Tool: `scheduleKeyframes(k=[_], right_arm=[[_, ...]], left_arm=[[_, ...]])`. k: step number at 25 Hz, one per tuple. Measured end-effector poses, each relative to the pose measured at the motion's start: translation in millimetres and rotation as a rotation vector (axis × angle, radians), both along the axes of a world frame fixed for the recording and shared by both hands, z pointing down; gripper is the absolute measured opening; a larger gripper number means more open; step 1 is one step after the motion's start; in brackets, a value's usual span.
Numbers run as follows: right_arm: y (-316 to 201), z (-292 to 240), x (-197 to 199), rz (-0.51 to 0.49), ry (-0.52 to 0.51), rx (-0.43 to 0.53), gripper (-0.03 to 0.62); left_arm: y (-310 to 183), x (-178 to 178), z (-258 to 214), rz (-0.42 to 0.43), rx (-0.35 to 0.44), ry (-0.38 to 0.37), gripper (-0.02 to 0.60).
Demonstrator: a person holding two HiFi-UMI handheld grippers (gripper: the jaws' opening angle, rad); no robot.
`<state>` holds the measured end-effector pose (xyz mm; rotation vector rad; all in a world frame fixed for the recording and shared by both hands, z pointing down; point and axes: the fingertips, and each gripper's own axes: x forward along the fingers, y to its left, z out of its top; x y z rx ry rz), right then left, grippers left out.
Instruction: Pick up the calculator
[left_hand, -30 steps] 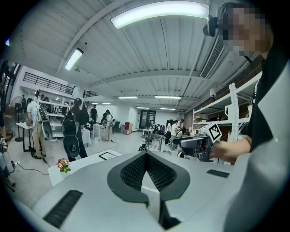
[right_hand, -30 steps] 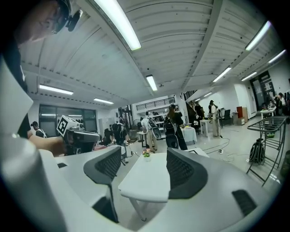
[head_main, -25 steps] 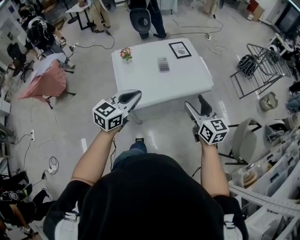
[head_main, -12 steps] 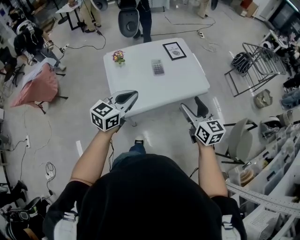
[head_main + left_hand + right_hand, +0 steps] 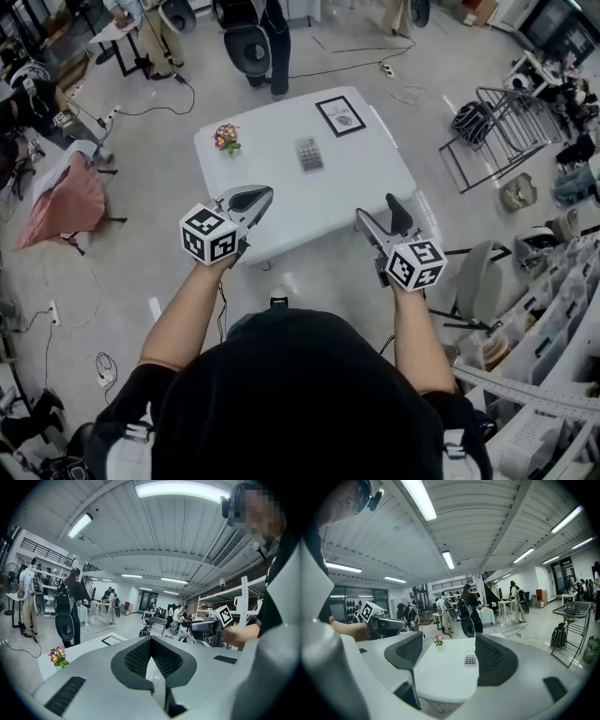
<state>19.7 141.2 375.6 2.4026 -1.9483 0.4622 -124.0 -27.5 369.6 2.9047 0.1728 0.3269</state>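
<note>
calculator [image 5: 309, 154]: flat on tabletop [image 5: 272, 192], well apart from both tongs | left tongs [image 5: 265, 193]: closed together, empty | right tongs [image 5: 377, 210]: wide, just been opening, nothing between

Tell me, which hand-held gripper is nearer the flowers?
Left. The left hand-held gripper hangs at the table's near edge on the flowers' side; the right hand-held gripper hangs at the opposite near corner.
</note>
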Motion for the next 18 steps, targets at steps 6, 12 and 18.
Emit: scheduleKeyframes(k=[6, 12, 18], right_arm=[[-38.4, -4.0, 6.7, 0.016, 0.022, -0.023, 0.367], [-54.8, -2.6, 14.2, 0.035, 0.022, -0.039, 0.365], [-76.5, -2.7, 23.4, 0.041, 0.025, -0.053, 0.365]], left_arm=[[-42.1, 16.6, -1.3, 0.034, -0.007, 0.017, 0.015], [-64.9, 29.2, 7.9, 0.066, -0.031, 0.014, 0.015], [-90.0, 40.8, 4.2, 0.079, -0.030, 0.029, 0.015]])
